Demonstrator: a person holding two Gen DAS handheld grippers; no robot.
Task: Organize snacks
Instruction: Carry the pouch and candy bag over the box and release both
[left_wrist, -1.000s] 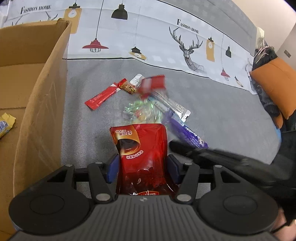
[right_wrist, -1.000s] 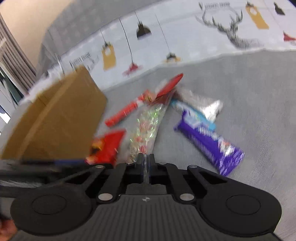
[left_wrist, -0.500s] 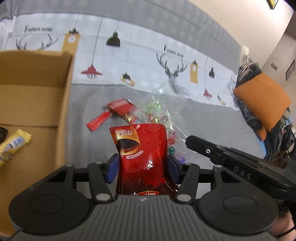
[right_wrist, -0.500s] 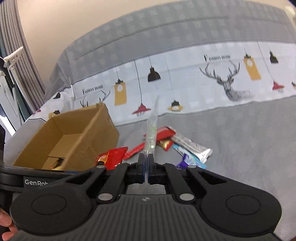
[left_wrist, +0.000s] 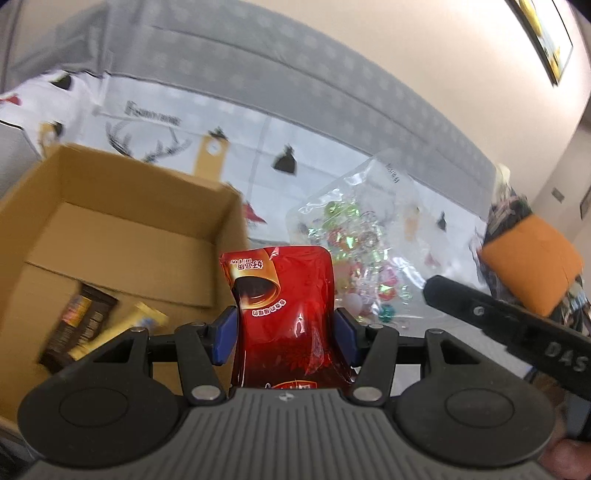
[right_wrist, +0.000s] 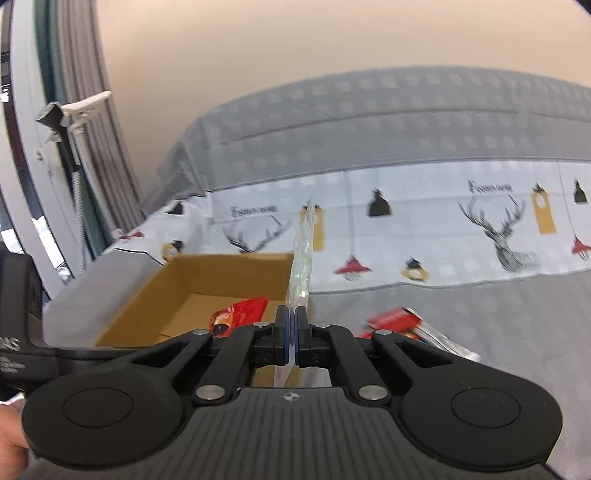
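My left gripper (left_wrist: 282, 338) is shut on a red snack pouch (left_wrist: 288, 306) and holds it in the air beside the right wall of an open cardboard box (left_wrist: 110, 229). A dark wrapper (left_wrist: 74, 325) and a yellow bar (left_wrist: 122, 328) lie in the box. My right gripper (right_wrist: 291, 339) is shut on a clear bag of colourful candies (right_wrist: 301, 266), seen edge-on, lifted to the right of the box (right_wrist: 207, 288). That bag (left_wrist: 354, 236) hangs right of the pouch in the left wrist view. The red pouch (right_wrist: 240, 314) shows over the box.
Red and silver snack packets (right_wrist: 402, 325) lie on the grey sofa seat (right_wrist: 498, 332) to the right. An orange cushion (left_wrist: 532, 258) sits at the far right. The printed sofa cover (right_wrist: 443, 229) rises behind the box.
Both grippers rose and moved left toward the box with their packets. The candy bag left the seat. More of the box's inside shows now.
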